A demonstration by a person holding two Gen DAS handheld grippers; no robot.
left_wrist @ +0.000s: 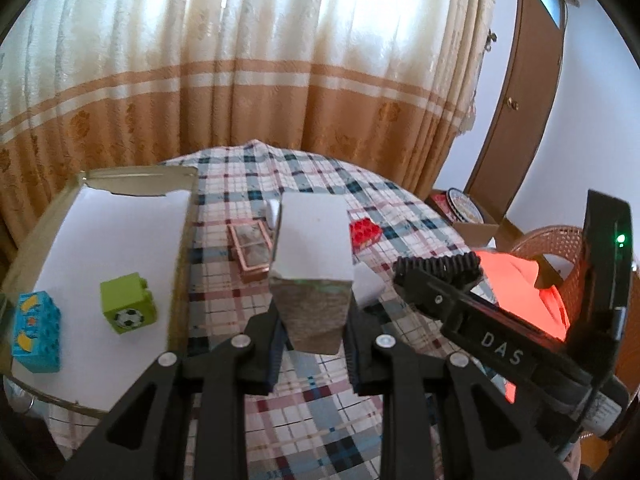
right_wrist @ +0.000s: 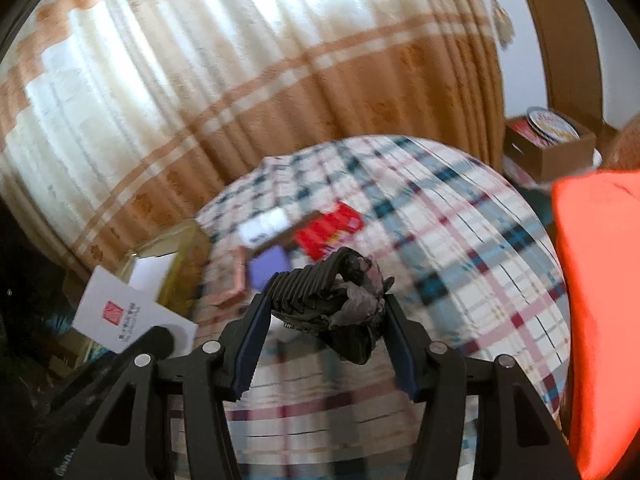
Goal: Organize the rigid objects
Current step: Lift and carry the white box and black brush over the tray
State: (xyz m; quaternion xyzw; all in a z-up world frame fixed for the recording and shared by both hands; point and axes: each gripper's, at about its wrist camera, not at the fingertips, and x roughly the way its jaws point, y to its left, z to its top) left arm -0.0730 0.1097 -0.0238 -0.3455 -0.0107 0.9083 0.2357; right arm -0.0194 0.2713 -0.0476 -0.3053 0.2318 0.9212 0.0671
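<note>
While the left gripper (left_wrist: 312,332) pinched a white-topped box (left_wrist: 314,264) in its jaws above the plaid bench (left_wrist: 320,408), a green block (left_wrist: 127,303) and blue block (left_wrist: 36,332) sat left in a tray (left_wrist: 120,240). The right gripper (right_wrist: 326,316) clamped a dark ridged toy (right_wrist: 324,300).
</note>
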